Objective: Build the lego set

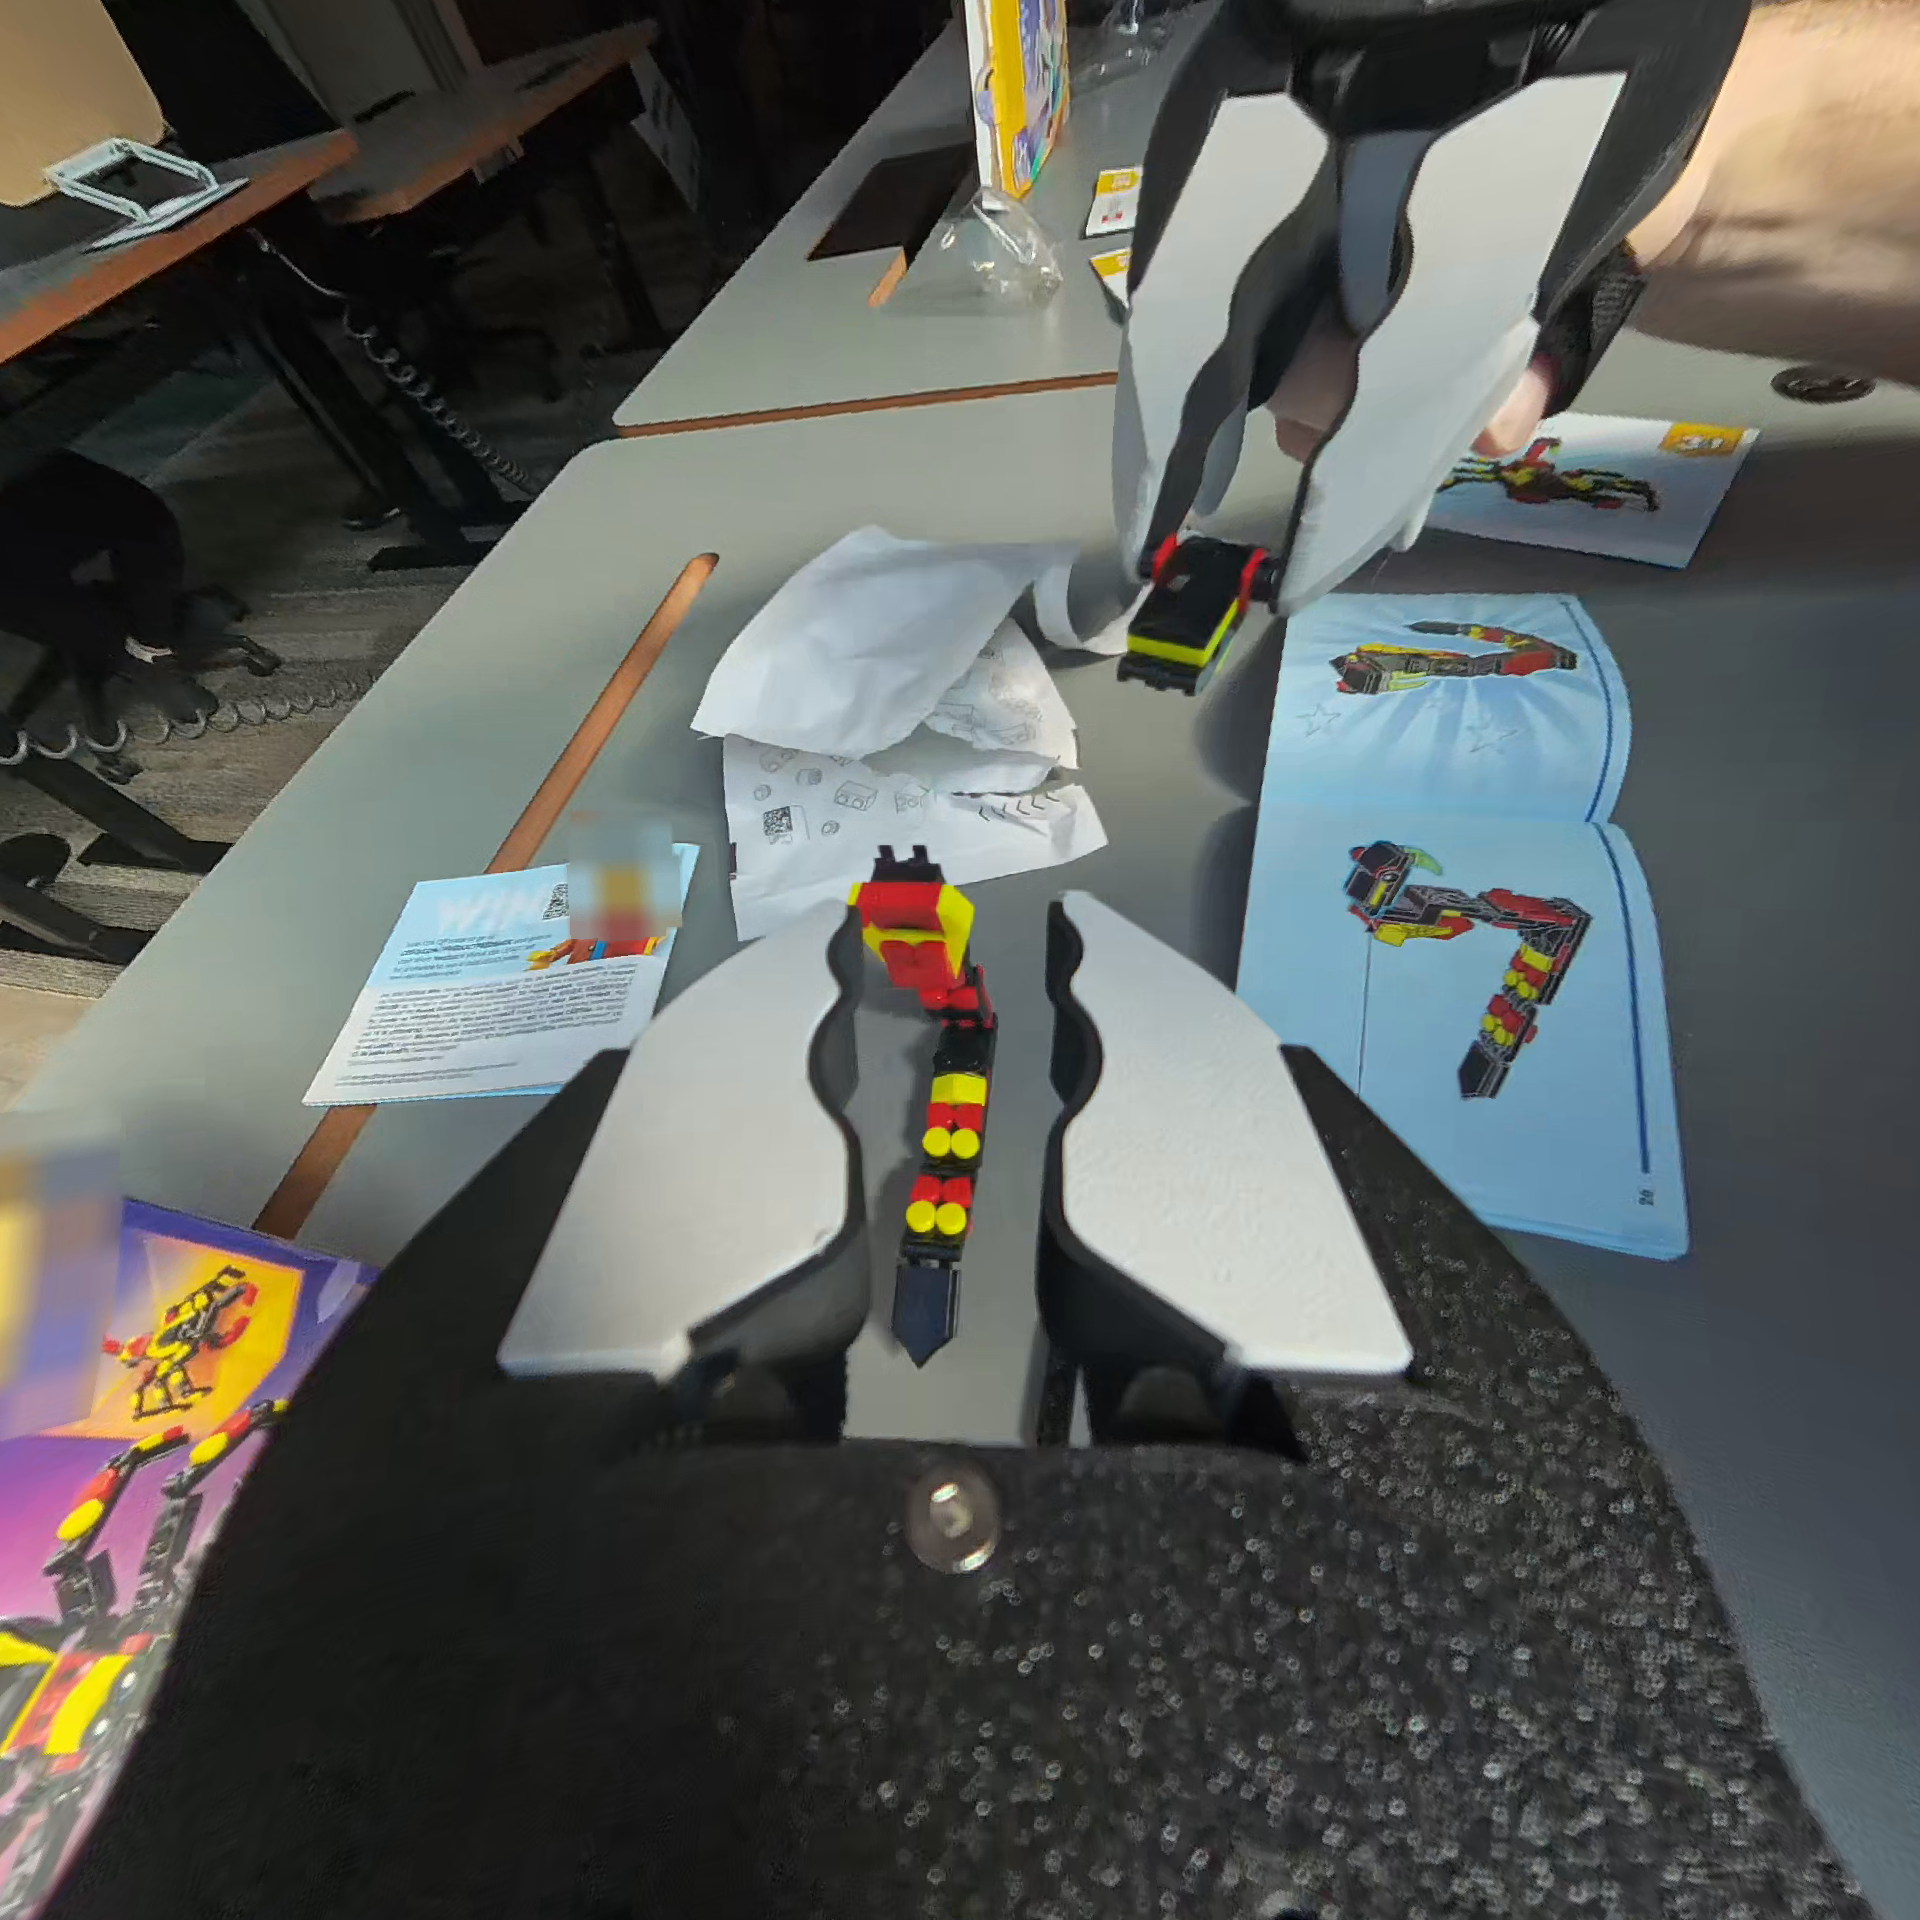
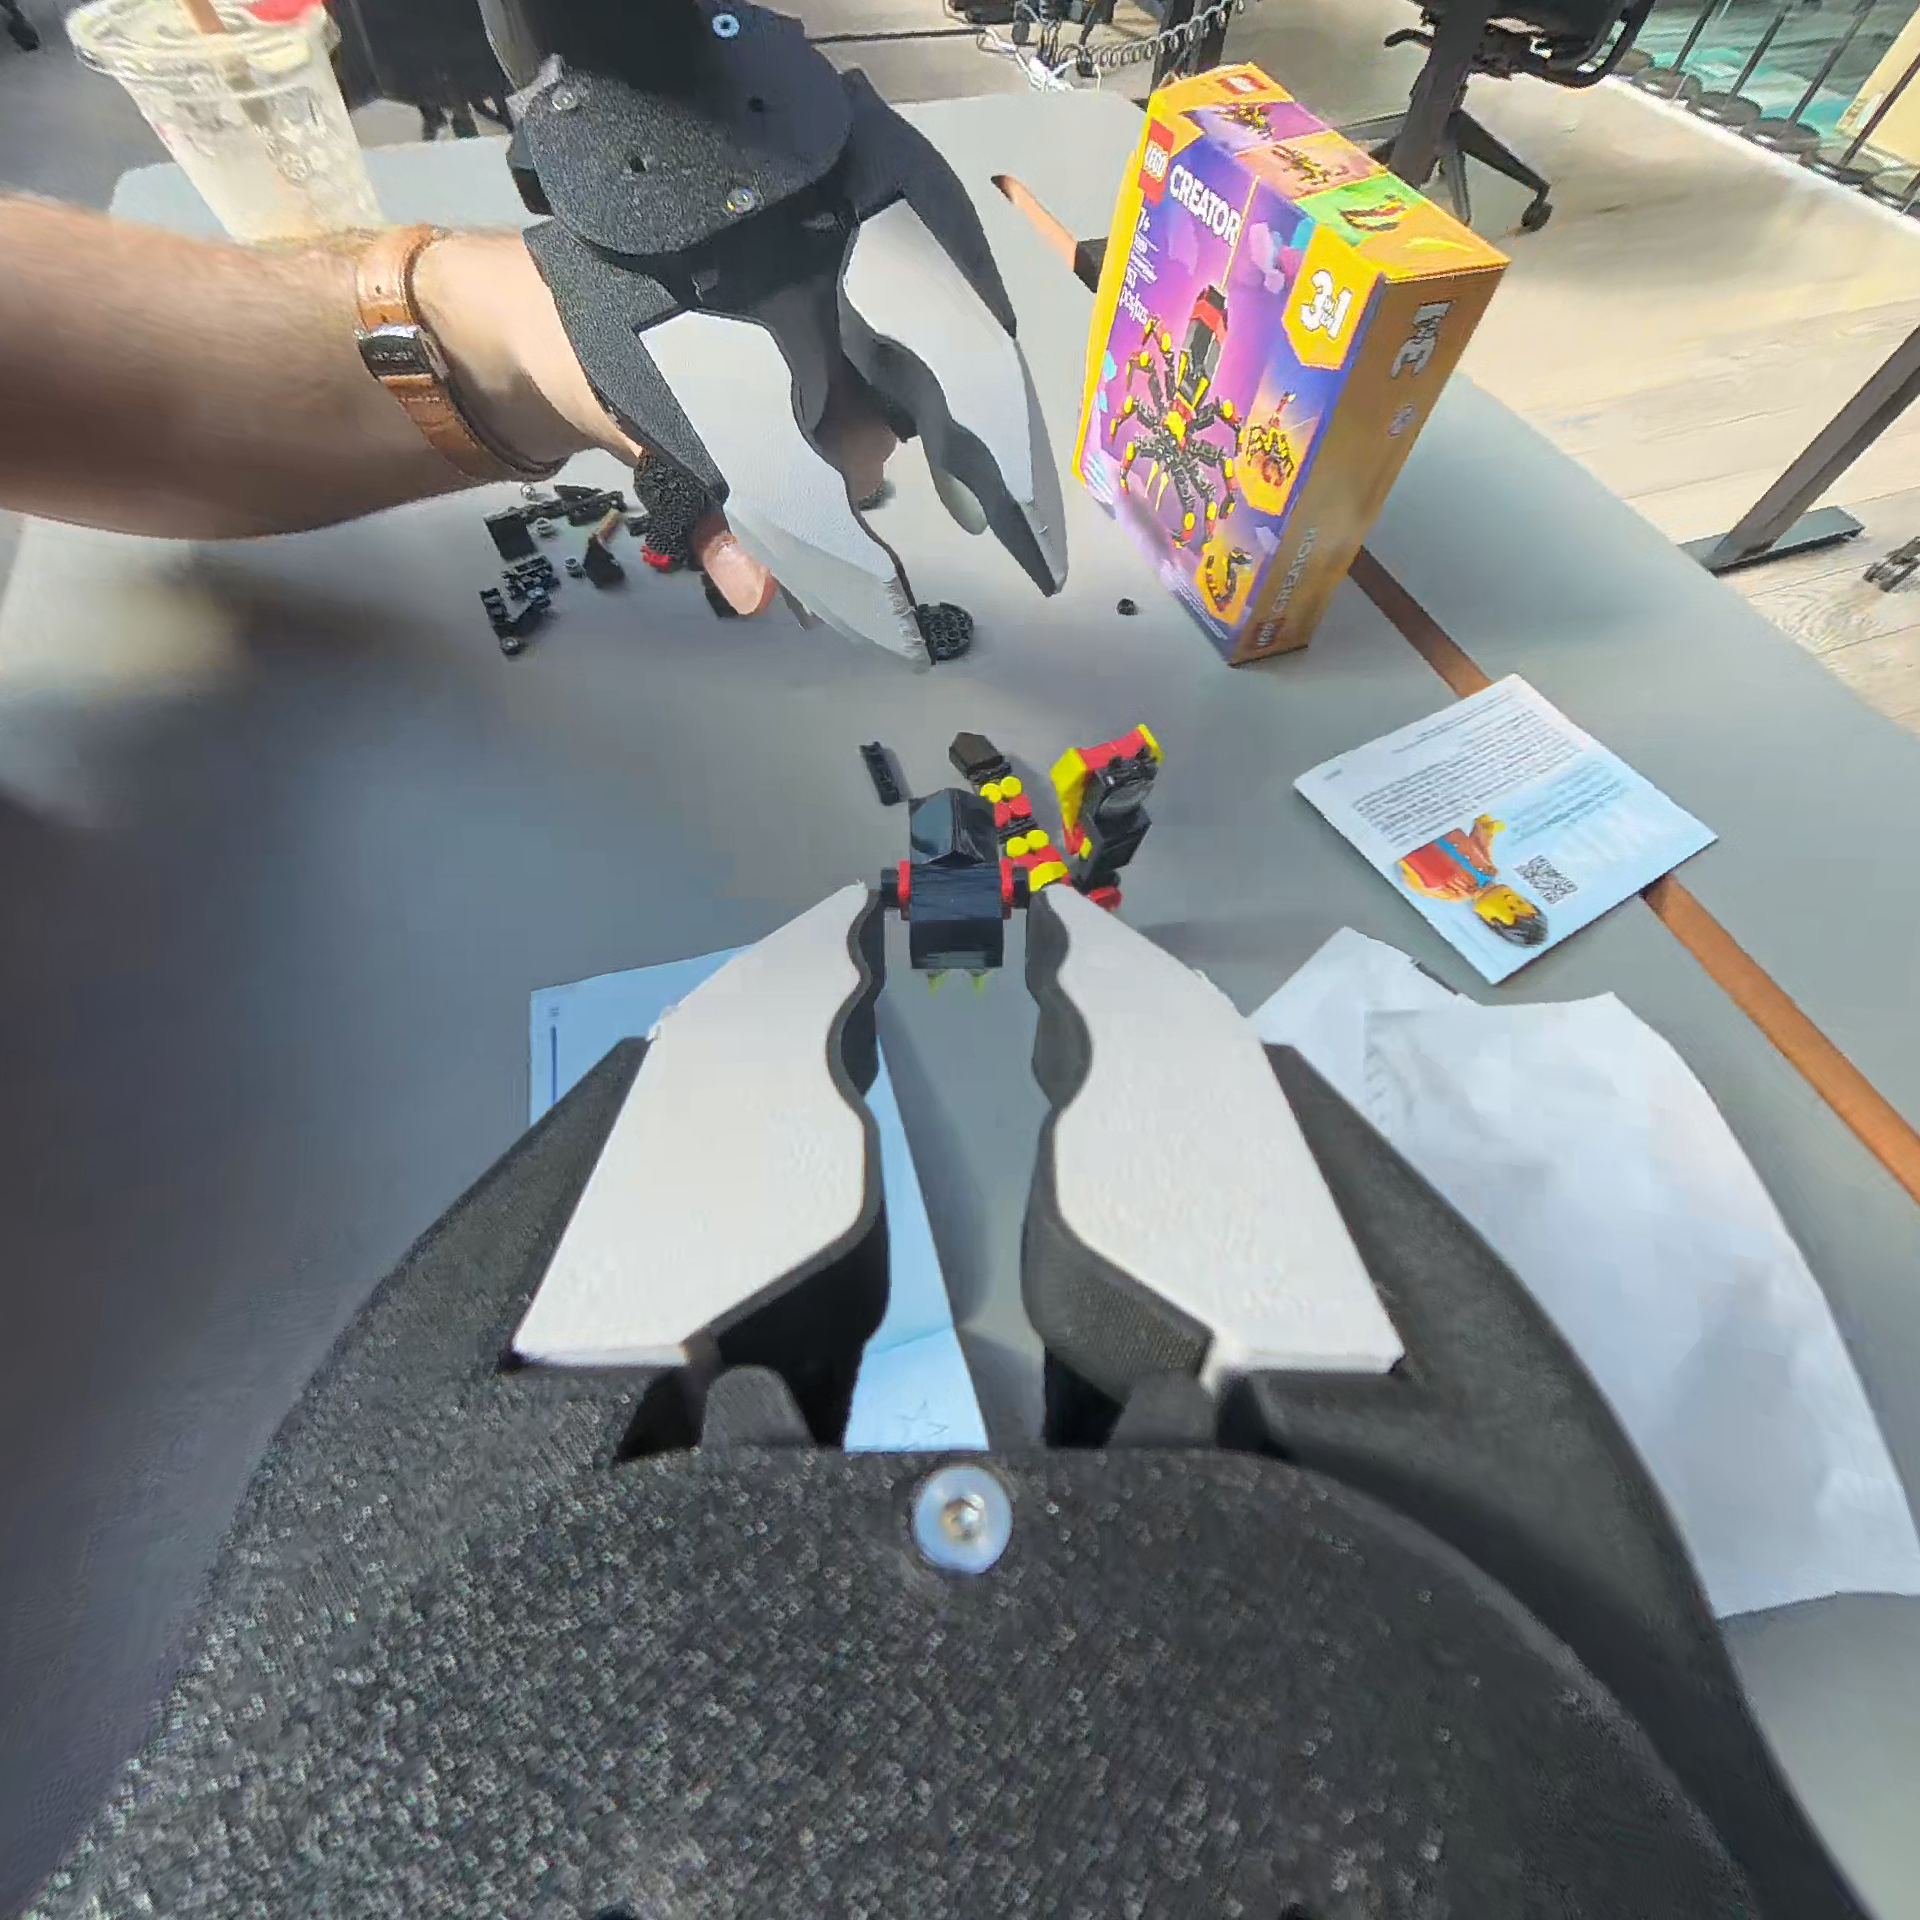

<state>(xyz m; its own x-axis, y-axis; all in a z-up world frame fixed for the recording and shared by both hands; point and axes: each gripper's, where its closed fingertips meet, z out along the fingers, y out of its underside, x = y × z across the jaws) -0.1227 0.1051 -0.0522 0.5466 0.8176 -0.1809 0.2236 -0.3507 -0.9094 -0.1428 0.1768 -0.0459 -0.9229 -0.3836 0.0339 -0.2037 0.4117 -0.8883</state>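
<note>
The right gripper (image 2: 951, 914) is clamped on the black head piece (image 2: 948, 894); the left gripper (image 1: 951, 935) stands apart over the snake body (image 1: 940, 1081), and a weak grip may drop the piece

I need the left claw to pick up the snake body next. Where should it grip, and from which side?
Grip the red and yellow block at the far end of the snake body, its widest part with flat sides. Come down from above with the open left claw straddling it across its width. The body lies flat on the table, lengthwise between the fingers; the rest is narrow and studded.
</note>
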